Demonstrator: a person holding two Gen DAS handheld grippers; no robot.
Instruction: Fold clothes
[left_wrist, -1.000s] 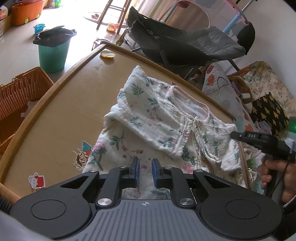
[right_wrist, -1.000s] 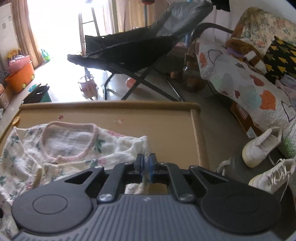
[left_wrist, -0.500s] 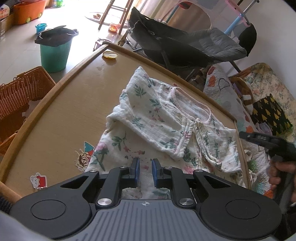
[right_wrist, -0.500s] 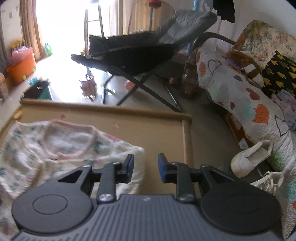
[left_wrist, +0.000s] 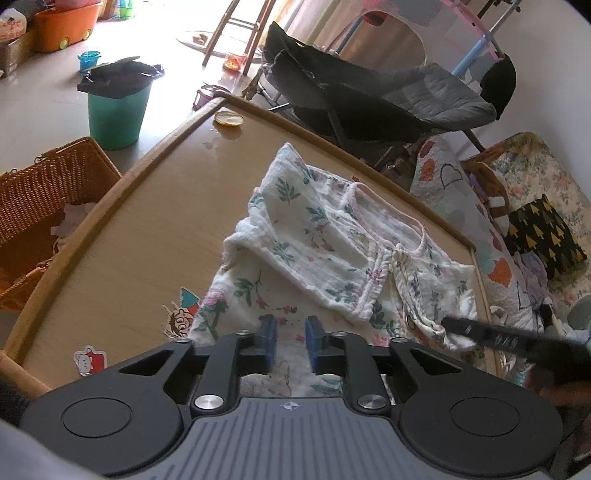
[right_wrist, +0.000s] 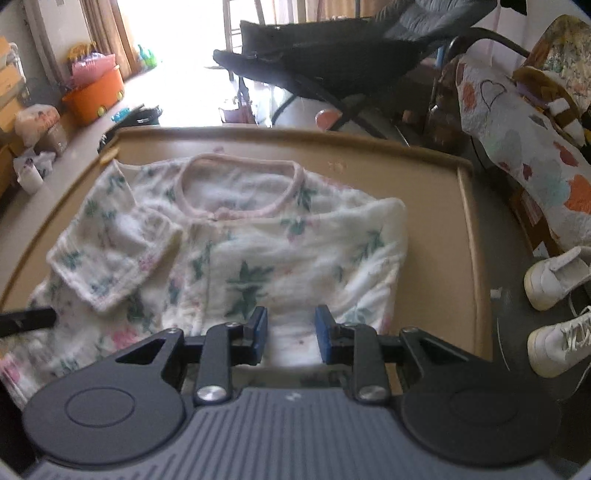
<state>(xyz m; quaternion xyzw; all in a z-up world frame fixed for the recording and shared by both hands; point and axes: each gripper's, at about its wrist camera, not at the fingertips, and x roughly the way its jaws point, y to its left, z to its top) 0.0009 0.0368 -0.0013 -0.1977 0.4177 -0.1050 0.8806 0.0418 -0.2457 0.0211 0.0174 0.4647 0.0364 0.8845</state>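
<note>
Basket (left_wrist: 44, 206): wicker, left edge of the left view, off the table (left_wrist: 140, 236); not in play.
Shirt (left_wrist: 332, 258): floral top, flat on the table at centre frame, collar toward the far rim. In the right view one sleeve (right_wrist: 114, 258) is folded in at left; the other side lies flat.
Left gripper (left_wrist: 290, 341): released. Your jaws have just been opening, with cloth under them at the hem and the pads apart, gripping nothing.
Right gripper (right_wrist: 290, 332): released, jaws parted over the hem at lower centre, cloth below, no pinch.
Step in hand, my judgement: taking the hem for the next fold.
Advice: set both pads on the hem edge, level with each other, and pinch all layers before lifting. Keep the folded sleeve undisturbed. Carry the hem straight toward the collar.
</note>
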